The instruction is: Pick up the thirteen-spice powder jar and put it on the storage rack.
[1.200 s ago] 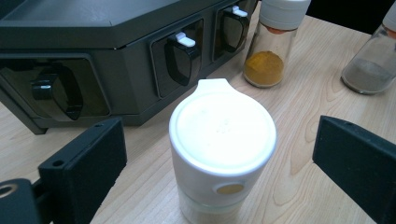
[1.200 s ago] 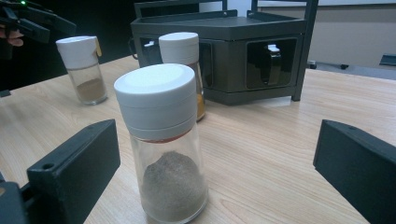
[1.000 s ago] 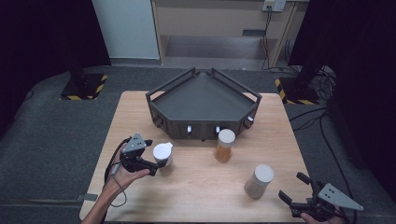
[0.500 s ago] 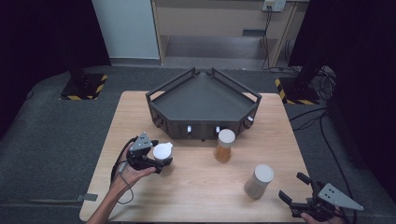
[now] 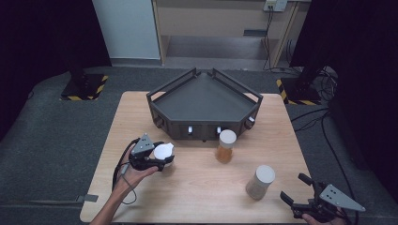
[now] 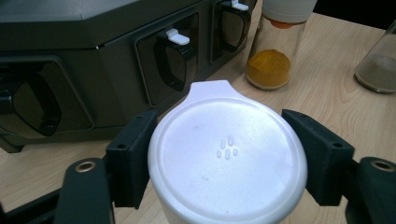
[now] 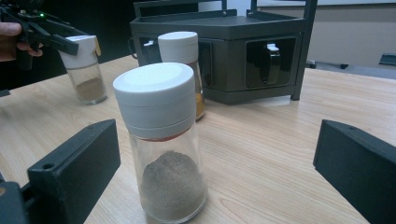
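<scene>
1. Clearly, the left gripper [image 5: 159, 158] has just been closing, and its fingers [image 6: 133, 156] are now clamped on the white cap [image 6: 227, 161] of a spice jar [image 5: 164, 154], one finger on each side of the cap.
2. From the left gripper view the cap covers nearly all of that jar, so its glass body is hidden there; the right gripper view shows brown powder low in the jar, far off by the other hand [image 7: 14, 39].
3. Just beyond those fingers stands the dark rack [image 5: 204, 104], its front slots too shadowed to see into.
4. Ahead and to one side of the left fingers is a jar of yellow powder [image 6: 273, 51], its cap cut off at the frame's top; a further jar [image 6: 379, 63] is cut by the right edge.
5. The right gripper [image 5: 296, 191] has its fingers [image 7: 74, 168] wide apart, touching nothing.
6. Between them, but farther out on the worktop [image 5: 202, 187], stands the pepper jar [image 7: 163, 140], upright and free.
7. That gripper's body is partly cut off at the bottom of the high view.
</scene>
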